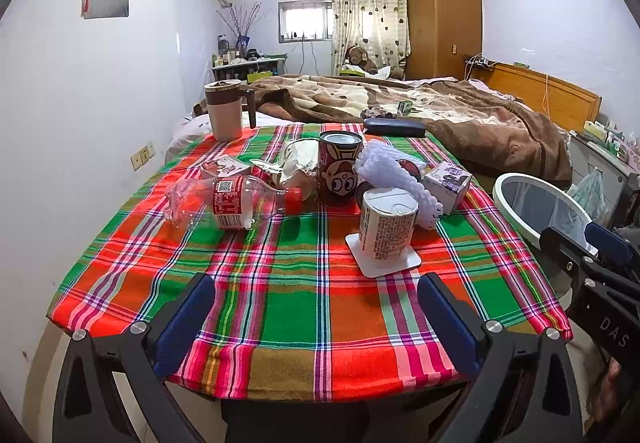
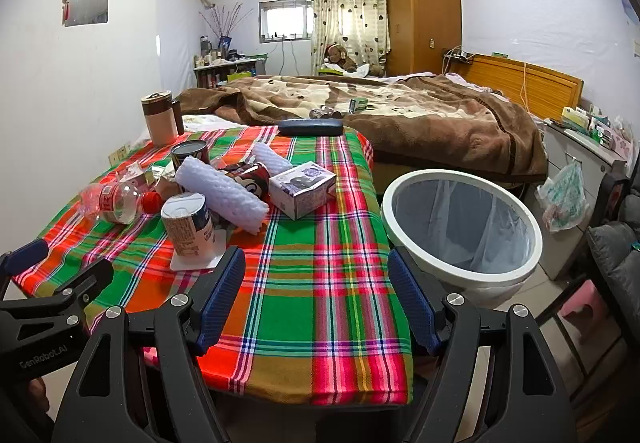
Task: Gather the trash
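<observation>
Plaid-cloth table (image 1: 280, 307) holds trash mid-surface; white round bin (image 2: 460, 179) waits off its right edge; left gripper (image 1: 316, 319) and right gripper (image 2: 316, 303) hover released, 2 empty.

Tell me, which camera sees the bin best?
The right wrist view: the bin shows its whole white rim and the bag lining inside. The left wrist view catches only part of its rim at the picture's right side.

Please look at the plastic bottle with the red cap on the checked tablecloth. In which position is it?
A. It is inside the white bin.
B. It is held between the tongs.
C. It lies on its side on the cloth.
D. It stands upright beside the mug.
C: the plastic bottle lies on its side on the tablecloth, its red cap pointing toward the red can.
</observation>
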`<act>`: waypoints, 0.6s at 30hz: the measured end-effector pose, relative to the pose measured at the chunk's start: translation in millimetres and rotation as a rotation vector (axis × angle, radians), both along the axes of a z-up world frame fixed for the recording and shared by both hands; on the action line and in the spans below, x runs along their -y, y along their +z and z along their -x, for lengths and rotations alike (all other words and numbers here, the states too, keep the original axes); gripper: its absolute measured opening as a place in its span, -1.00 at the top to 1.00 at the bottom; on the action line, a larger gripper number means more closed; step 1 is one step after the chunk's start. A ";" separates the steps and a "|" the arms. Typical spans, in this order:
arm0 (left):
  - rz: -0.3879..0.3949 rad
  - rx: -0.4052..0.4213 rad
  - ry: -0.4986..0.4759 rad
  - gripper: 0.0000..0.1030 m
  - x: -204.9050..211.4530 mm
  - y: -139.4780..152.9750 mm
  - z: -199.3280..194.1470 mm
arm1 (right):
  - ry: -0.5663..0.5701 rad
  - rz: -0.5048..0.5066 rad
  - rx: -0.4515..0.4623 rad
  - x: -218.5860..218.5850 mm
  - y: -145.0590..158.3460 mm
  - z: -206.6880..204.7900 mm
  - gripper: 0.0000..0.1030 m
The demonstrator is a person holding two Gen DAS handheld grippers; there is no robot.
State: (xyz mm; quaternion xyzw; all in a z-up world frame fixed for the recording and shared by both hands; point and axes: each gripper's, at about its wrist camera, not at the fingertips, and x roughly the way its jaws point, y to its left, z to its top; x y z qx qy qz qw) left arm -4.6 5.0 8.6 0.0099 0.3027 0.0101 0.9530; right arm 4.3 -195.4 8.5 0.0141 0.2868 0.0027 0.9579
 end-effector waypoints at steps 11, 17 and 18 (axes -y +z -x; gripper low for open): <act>0.003 0.002 -0.002 -0.99 0.2 1.0 1.1 | -0.003 -0.003 0.003 0.0 1.1 1.1 -0.46; 0.004 0.004 -0.001 -0.99 0.9 1.7 1.3 | -0.004 -0.004 0.004 0.3 0.9 1.1 -0.46; 0.005 0.005 -0.001 -0.99 1.1 2.0 1.4 | -0.004 -0.005 0.004 0.4 1.1 1.0 -0.46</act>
